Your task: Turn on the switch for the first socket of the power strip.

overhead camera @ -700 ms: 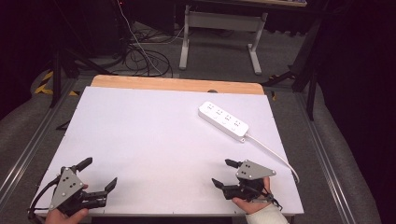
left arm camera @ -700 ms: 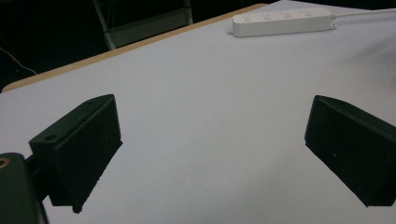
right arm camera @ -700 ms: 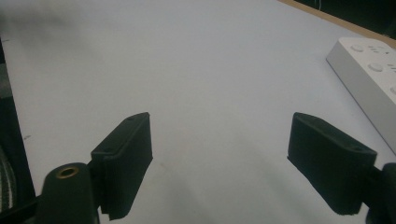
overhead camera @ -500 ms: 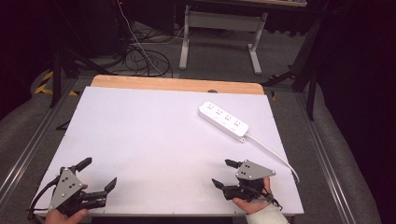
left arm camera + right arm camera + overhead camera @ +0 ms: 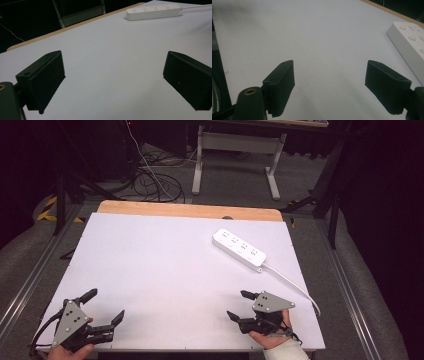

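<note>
white table [image 5: 165,270] bears both spread, empty tools; high view adds power strip's cord [image 5: 292,282].

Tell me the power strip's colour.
White; the power strip shows best in the high view, with a white cord.

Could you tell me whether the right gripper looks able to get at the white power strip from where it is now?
Probably yes: the right gripper is open and empty, and only bare table lies between it and the power strip.

Left hand-held gripper [image 5: 106,306]: black jaws, grey three-cornered plate with small screws, black cable trailing. Right hand-held gripper [image 5: 242,305]: same build, brass eyelet by jaw, white cuff at wrist.
</note>
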{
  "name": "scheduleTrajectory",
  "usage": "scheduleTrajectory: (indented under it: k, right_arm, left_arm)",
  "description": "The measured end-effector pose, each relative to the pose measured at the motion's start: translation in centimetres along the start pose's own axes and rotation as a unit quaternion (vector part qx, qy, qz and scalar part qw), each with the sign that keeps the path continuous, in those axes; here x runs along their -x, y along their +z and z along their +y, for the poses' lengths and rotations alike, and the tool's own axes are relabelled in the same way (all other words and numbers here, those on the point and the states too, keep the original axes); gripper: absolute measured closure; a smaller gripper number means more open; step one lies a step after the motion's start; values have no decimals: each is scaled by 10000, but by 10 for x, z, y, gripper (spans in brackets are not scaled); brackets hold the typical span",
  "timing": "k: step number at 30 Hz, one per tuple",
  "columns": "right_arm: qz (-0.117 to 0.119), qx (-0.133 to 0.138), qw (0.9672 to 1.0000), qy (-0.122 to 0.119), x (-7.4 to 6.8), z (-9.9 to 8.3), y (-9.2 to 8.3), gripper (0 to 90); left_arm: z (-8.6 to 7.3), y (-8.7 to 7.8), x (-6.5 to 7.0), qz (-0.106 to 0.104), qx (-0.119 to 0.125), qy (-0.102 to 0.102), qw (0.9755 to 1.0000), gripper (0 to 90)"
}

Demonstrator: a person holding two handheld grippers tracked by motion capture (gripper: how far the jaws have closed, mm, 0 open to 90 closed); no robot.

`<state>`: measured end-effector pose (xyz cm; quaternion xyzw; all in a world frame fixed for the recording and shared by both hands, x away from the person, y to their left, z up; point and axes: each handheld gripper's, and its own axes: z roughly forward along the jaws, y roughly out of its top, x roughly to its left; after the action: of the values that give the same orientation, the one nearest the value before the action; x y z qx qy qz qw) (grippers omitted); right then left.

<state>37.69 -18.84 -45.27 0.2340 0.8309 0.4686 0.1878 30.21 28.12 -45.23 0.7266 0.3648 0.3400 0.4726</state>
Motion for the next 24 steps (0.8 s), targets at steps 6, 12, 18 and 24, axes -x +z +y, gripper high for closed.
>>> scheduleTrajectory:
  k: [6, 12, 18, 24]
  right_arm:
    - [8, -60, 10000, 0, 0, 2, 0, 251]
    - [35, -143, 9999, -8, 2, 7, 0, 273]
    - [82, -160, 9998, -88, 4, 16, -3, 322]
    - [188, -172, 9997, -65, 11, 26, -5, 342]
  left_arm:
    - [0, 0, 0, 5, -8, 1, 10000, 44]
    - [0, 0, -1, 38, -17, 28, 10000, 44]
    - [0, -1, -1, 45, -16, 26, 10000, 44]
    - [0, 0, 0, 7, -45, 10, 10000, 45]
